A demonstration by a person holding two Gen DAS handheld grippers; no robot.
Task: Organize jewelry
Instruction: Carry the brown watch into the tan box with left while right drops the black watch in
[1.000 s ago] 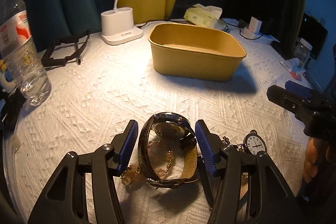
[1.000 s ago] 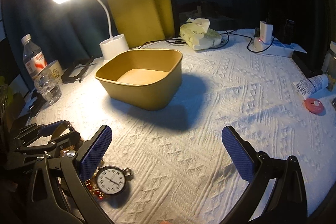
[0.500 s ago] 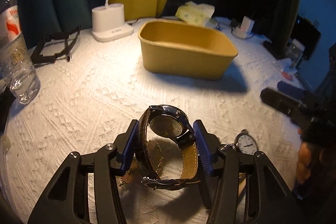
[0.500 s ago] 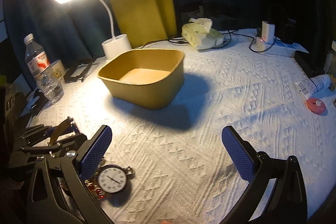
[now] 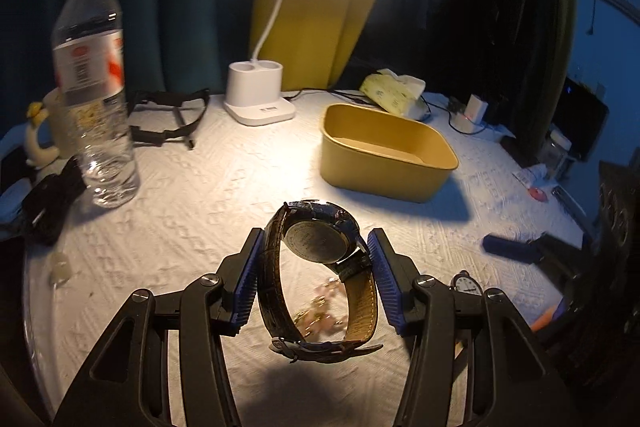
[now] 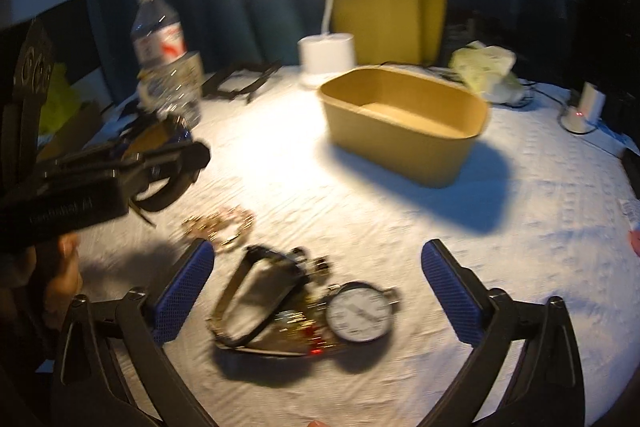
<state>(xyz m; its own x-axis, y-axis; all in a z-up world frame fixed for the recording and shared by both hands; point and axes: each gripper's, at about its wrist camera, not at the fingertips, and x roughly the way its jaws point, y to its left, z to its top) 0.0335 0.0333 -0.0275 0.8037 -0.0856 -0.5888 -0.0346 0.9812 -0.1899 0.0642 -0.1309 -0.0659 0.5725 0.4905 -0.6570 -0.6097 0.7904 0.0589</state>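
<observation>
Two grippers, left gripper (image 5: 316, 279) fingers clamping wristwatch (image 5: 320, 267) above table, right gripper (image 6: 316, 291) fingers spread over pocket watch (image 6: 360, 311)

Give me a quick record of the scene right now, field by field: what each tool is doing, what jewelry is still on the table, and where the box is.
left tool: shut on the wristwatch, held off the table
right tool: open, above the pocket watch
still on the cloth: pocket watch, a dark strap beside it, gold chain
box: tan, open-topped, looks empty, beyond the jewelry
lamp: on, behind the box
bottle: upright, at the table's left
image note: right view is blurred
</observation>
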